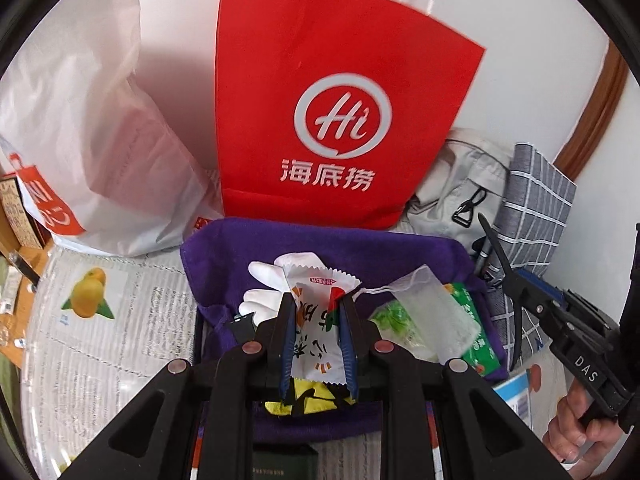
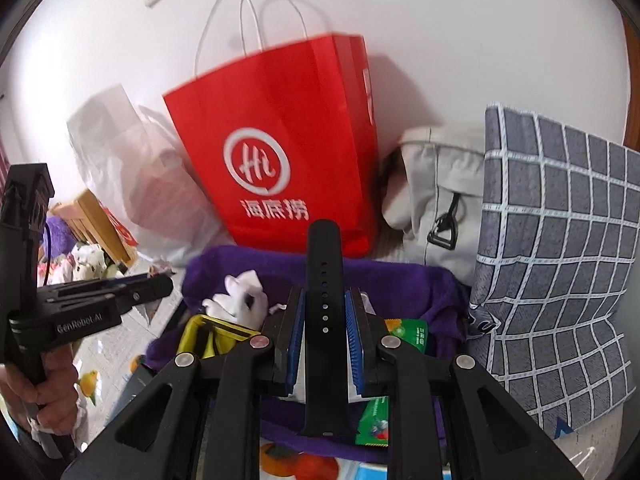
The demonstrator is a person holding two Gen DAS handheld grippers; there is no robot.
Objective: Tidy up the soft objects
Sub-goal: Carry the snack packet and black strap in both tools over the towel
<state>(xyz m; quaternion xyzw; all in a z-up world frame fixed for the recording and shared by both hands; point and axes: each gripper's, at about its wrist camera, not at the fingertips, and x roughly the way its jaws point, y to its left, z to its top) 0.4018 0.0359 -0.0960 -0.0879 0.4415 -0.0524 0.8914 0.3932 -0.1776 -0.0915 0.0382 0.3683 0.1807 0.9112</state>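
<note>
My left gripper [image 1: 315,300] is shut on a white snack packet [image 1: 316,344] with printed characters, held above a purple cloth [image 1: 224,248]. On that cloth lie a white glove [image 1: 266,284], a small mesh drawstring pouch [image 1: 434,312], a green packet [image 1: 478,340] and a yellow-black item [image 1: 308,402]. My right gripper [image 2: 324,296] is shut on a black watch strap [image 2: 324,280], which stands upright between its blue pads over the same purple cloth [image 2: 400,280]. The white glove [image 2: 240,300] and green packet [image 2: 412,334] show beyond it. The right gripper [image 1: 486,224] also appears at the right of the left wrist view.
A red paper bag [image 1: 336,112] stands against the wall behind the cloth, a white plastic bag [image 1: 92,148] to its left. A beige fabric bag [image 2: 440,200] and a grey checked cushion [image 2: 560,248] crowd the right. A hand [image 2: 52,396] holds the left gripper's handle.
</note>
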